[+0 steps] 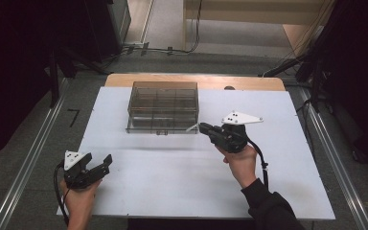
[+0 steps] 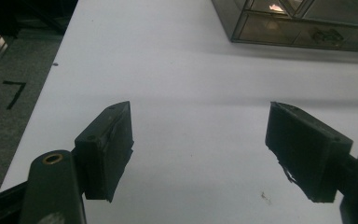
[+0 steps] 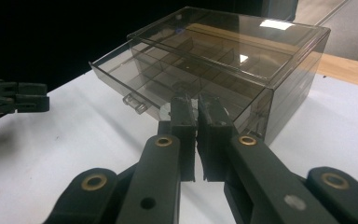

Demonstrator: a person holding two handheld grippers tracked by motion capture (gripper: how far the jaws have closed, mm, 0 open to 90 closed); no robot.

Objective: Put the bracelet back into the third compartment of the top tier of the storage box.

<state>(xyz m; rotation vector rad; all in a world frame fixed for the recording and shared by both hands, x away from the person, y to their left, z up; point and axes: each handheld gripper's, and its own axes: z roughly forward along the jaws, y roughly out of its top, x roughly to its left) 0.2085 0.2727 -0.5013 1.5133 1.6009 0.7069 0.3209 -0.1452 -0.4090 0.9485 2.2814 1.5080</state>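
The box sits toward twelve o'clock on the bench, a little left of centre. It is a smoky, see-through plastic case, squarish and flat-topped, with thin partitions dividing the inside into compartments, and glossy enough to throw back the ceiling light. The compartments look empty, though the tint makes that hard to swear to. A small clear latch juts from the middle of its front edge, and the lid lies flat on top.

The right gripper has its nose at the box's near right corner, about four o'clock from it, jaws brought together with just a sliver of gap and nothing between them. A thin pale sliver shows by the tip in the high view; I cannot tell what it is. I'd judge this the approach to the box: the next move calls for sliding the closed tip leftward along the front to the latch, or spreading the jaws to take the wall.

The left gripper waits well apart at seven o'clock, matte black padded jaws wide apart over bare white board, likely ready to steady the box.
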